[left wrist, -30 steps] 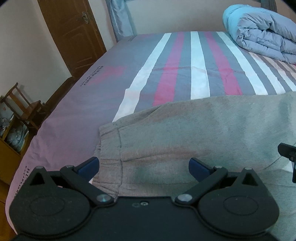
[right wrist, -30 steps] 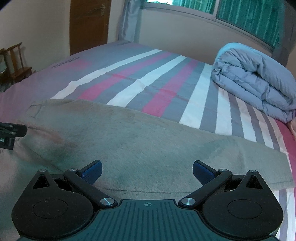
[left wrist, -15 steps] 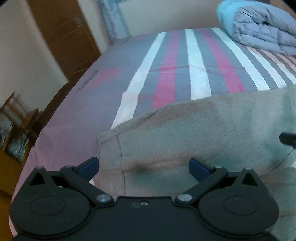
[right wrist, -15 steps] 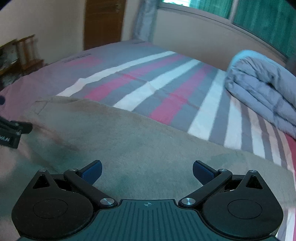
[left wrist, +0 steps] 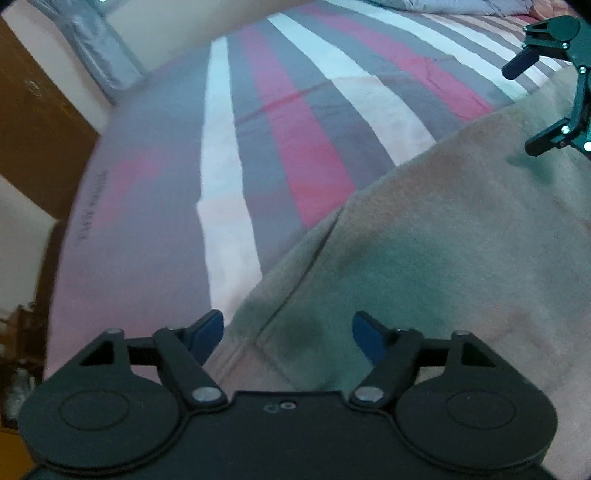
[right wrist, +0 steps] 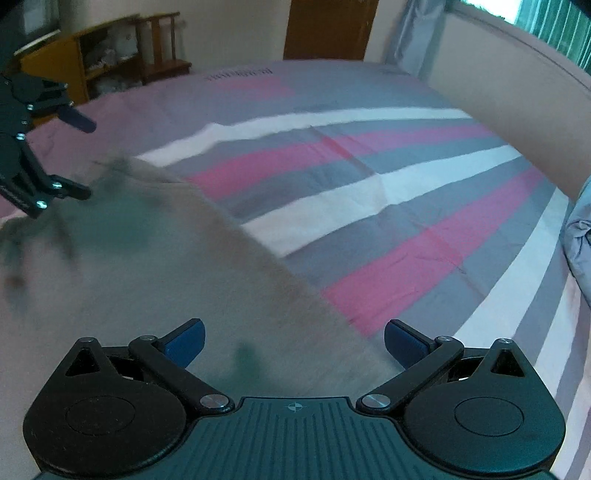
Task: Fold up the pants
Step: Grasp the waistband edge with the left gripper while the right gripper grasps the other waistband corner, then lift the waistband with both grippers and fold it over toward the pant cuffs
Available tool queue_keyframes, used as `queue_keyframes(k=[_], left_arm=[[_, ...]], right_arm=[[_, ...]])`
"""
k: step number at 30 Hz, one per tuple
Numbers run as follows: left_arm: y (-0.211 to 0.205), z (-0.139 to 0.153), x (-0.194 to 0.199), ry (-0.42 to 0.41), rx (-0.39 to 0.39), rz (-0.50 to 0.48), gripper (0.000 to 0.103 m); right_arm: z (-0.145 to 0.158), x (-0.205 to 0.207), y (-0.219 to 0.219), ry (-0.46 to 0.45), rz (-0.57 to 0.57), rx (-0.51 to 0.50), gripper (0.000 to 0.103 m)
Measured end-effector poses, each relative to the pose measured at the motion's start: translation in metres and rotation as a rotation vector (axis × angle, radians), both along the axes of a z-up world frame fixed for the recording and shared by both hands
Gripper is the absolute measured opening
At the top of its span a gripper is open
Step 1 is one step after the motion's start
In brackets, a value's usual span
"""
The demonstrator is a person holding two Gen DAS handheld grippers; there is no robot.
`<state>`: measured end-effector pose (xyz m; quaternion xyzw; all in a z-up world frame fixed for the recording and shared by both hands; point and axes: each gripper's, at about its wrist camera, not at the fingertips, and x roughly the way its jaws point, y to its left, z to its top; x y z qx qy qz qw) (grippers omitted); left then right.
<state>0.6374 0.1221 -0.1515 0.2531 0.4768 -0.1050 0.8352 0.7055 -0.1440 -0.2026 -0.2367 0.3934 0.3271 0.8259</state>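
Grey pants (left wrist: pixel 443 258) lie spread flat on the striped bed sheet (left wrist: pixel 295 147). My left gripper (left wrist: pixel 288 330) hangs low over their stitched waistband corner. Its jaws are closing with the cloth edge between the blue pads (left wrist: pixel 210 328), which do not press on it. In the right wrist view the left gripper (right wrist: pixel 83 157) shows at the left edge, over the blurred end of the pants (right wrist: pixel 147 277). My right gripper (right wrist: pixel 293 341) stands open over the pants' far edge, nothing pinched. It also shows at the top right of the left wrist view as the right gripper (left wrist: pixel 524 103).
A folded blue duvet (right wrist: pixel 580 240) sits on the bed at the right. Beyond the bed stand a brown door (right wrist: pixel 328 29), a wooden shelf and chair (right wrist: pixel 110 62) and a low wall under the window (right wrist: pixel 517 92). The striped sheet (right wrist: pixel 369 184) stretches past the pants.
Both grippers have swung and rolled, and have come down closer to the pants' far edge. The left jaws stand narrower than before. Each gripper now shows fully in the other's view.
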Motion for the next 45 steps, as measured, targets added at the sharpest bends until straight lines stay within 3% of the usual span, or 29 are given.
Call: queue_keyframes(k=[4,9,10,11,14,15,17,18,21,27,34,39,43,45], left_arm=[[0.004,-0.015,0.021,0.018,-0.035,-0.034,0.077],[0.024,-0.037,0.032,0.054,-0.031,-0.005,0.088],[0.030,-0.040,0.032,0.069,-0.039,0.006,0.088],[0.037,-0.043,0.035,0.093,-0.069,0.018,0.086],[0.054,-0.043,0.040,0.161,-0.212,0.054,0.053],[0.054,-0.041,0.038,0.144,-0.204,0.063,0.039],[0.054,-0.036,0.031,0.127,-0.196,0.064,0.023],[0.055,-0.031,0.026,0.113,-0.207,0.071,0.018],[0.058,-0.015,0.007,0.060,-0.231,0.090,0.009],[0.040,0.035,-0.057,-0.067,-0.205,0.062,0.008],[0.026,0.076,-0.169,-0.121,-0.177,0.003,0.008],[0.024,0.054,-0.236,-0.062,-0.157,0.020,0.008],[0.024,0.020,-0.261,-0.009,-0.139,0.082,0.010],[0.017,0.014,-0.268,-0.029,-0.115,0.130,0.022]], right_arm=[[-0.014,0.029,0.005,0.061,0.045,-0.028,0.103],[-0.032,0.052,0.015,0.111,0.090,-0.051,0.102],[-0.034,0.052,0.018,0.119,0.098,-0.050,0.088],[-0.037,0.054,0.020,0.146,0.109,-0.052,0.082],[-0.039,0.059,0.026,0.177,0.122,-0.042,0.062],[-0.038,0.058,0.028,0.190,0.128,-0.039,0.046],[-0.034,0.053,0.031,0.186,0.134,-0.058,0.014],[-0.032,0.050,0.032,0.175,0.130,-0.068,0.007],[-0.020,0.025,0.032,0.086,0.121,-0.075,0.005],[0.019,-0.047,0.017,-0.032,0.084,-0.022,0.005],[0.062,-0.175,-0.004,-0.068,0.055,0.049,0.005],[0.055,-0.262,-0.005,-0.050,0.050,0.077,0.005],[0.026,-0.313,-0.002,0.015,0.026,0.099,0.005],[0.009,-0.324,0.003,0.042,0.004,0.092,0.005]])
